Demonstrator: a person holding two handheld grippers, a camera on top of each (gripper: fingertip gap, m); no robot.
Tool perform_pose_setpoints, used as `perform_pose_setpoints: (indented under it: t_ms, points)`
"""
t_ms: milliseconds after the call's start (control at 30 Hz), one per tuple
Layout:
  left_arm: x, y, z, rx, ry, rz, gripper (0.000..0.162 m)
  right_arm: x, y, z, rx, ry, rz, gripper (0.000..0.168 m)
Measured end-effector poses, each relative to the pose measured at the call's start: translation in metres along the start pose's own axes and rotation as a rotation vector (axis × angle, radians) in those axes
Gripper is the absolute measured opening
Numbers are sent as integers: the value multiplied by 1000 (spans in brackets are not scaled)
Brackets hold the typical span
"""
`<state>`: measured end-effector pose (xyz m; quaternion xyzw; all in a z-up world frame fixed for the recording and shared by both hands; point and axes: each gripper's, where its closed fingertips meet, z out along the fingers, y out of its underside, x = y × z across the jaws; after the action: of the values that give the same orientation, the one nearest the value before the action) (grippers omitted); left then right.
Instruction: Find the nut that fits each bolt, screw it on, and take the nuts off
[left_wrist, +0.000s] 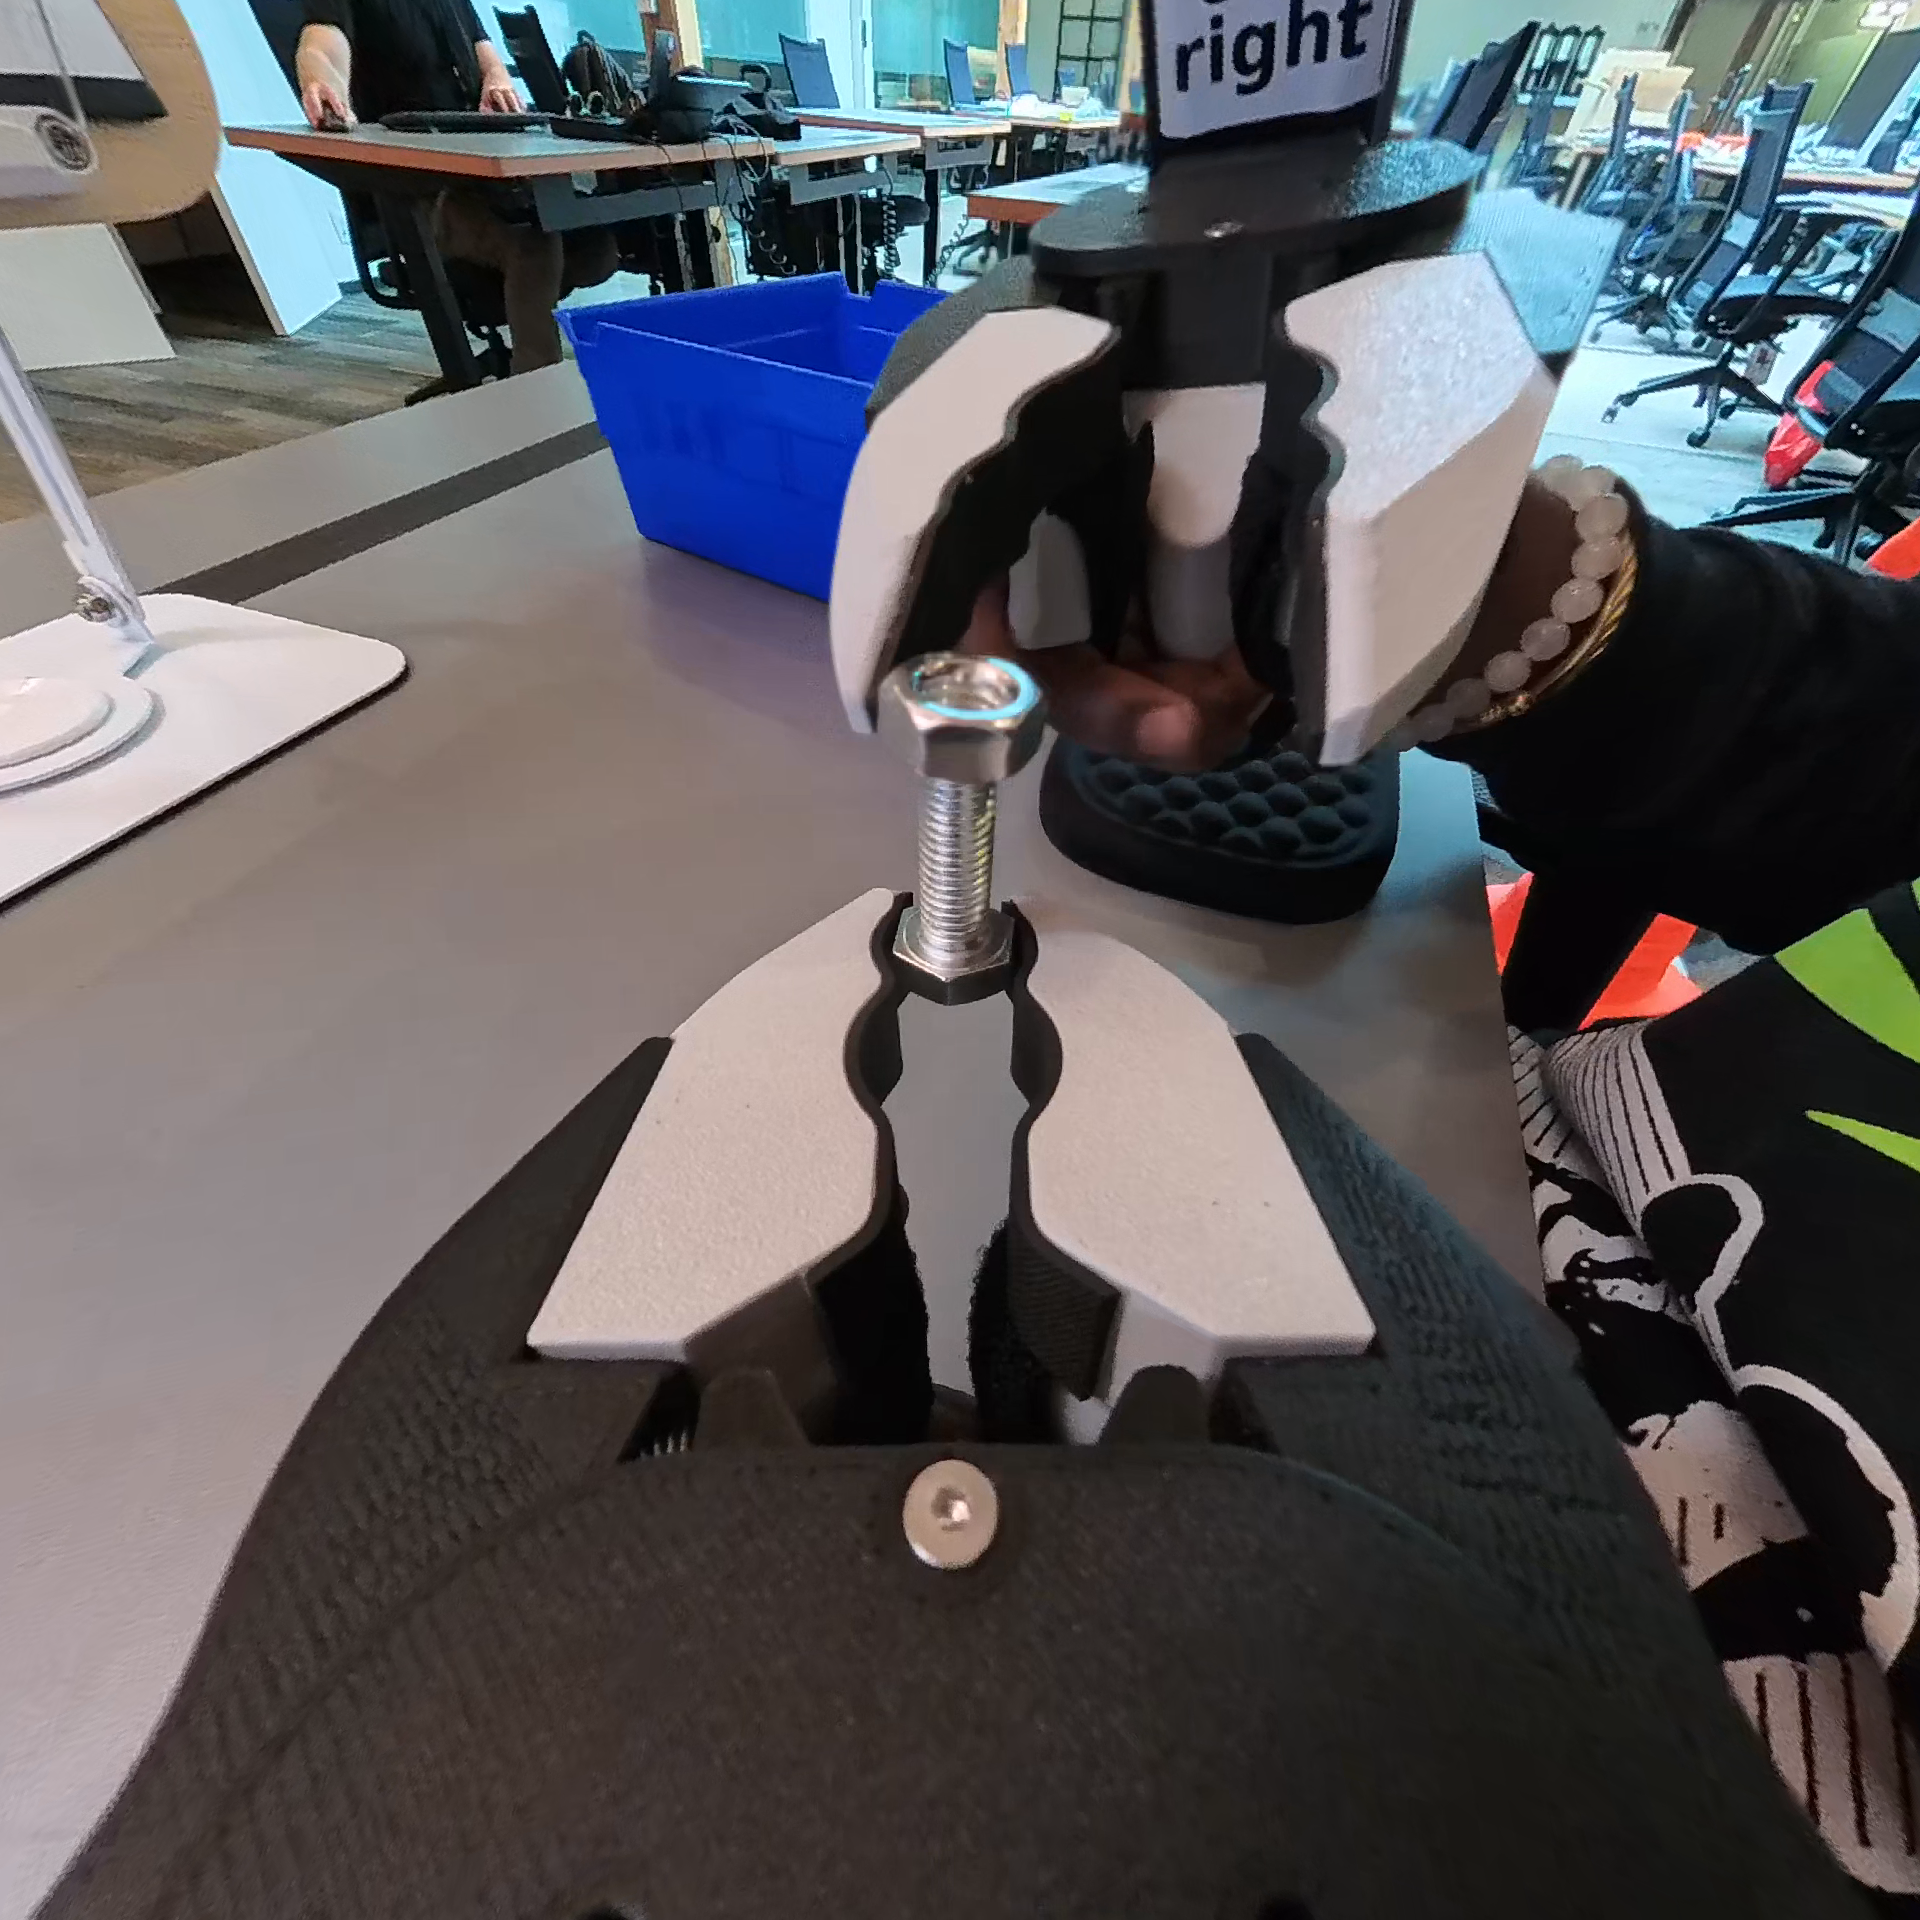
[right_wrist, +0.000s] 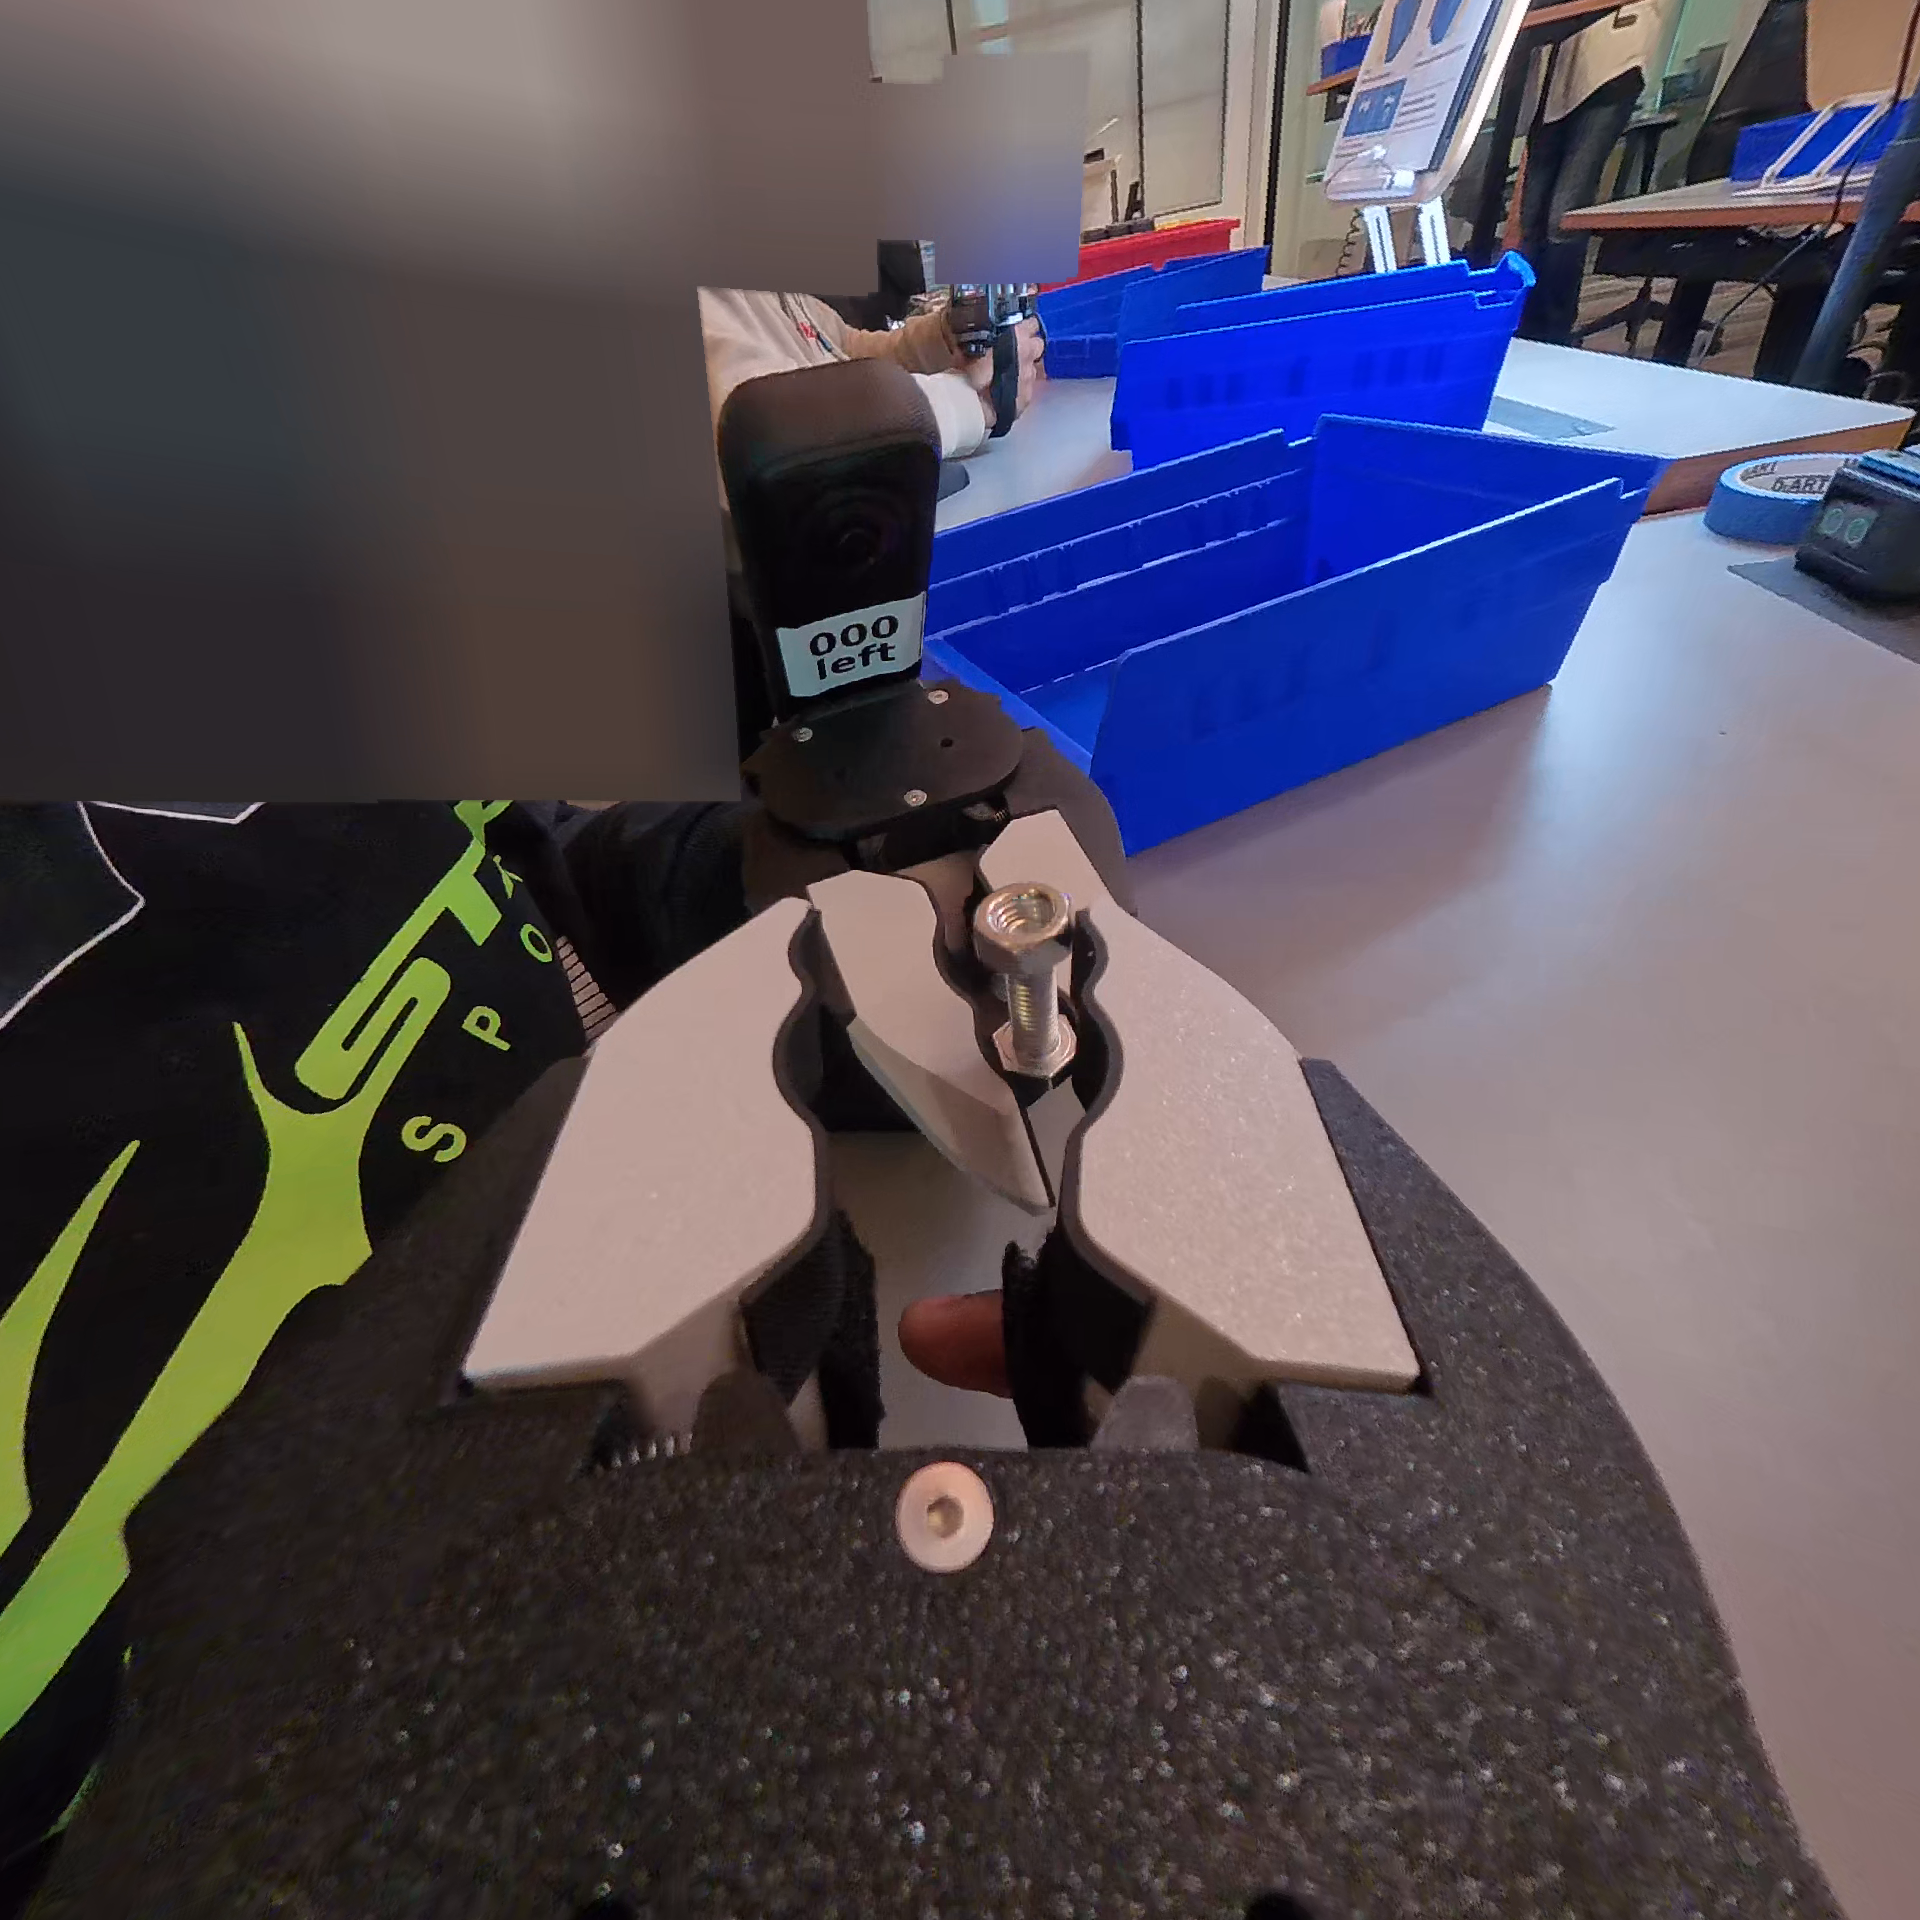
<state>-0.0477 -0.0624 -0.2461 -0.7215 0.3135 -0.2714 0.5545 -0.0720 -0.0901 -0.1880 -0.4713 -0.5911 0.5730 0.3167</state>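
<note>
The left tool is clamped shut on the hex head of the bolt, holding it upright just above the grey counter, with the hex nut seated at the tip of the threads. The right tool is spread wide, its fingers bracketing the nut without gripping it, one fingertip just beside it. To turn the nut well, I judge the right tool should close squarely on two opposite flats and twist about the bolt's axis while the left keeps the head from turning.
</note>
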Motion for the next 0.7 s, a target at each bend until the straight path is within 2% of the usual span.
perform_pose_setpoints:
  t_ms: [167, 467, 700]
  points:
    - [0, -1, -1, 5, 0, -3, 17, 0, 1, -8, 12, 18, 11, 42]
    - [2, 1, 0, -5, 4, 9, 17, 1, -3, 3, 37, 21, -16, 51]
    - [1, 0, -1, 4, -1, -3, 17, -1, -2, 0, 47, 29, -16, 51]
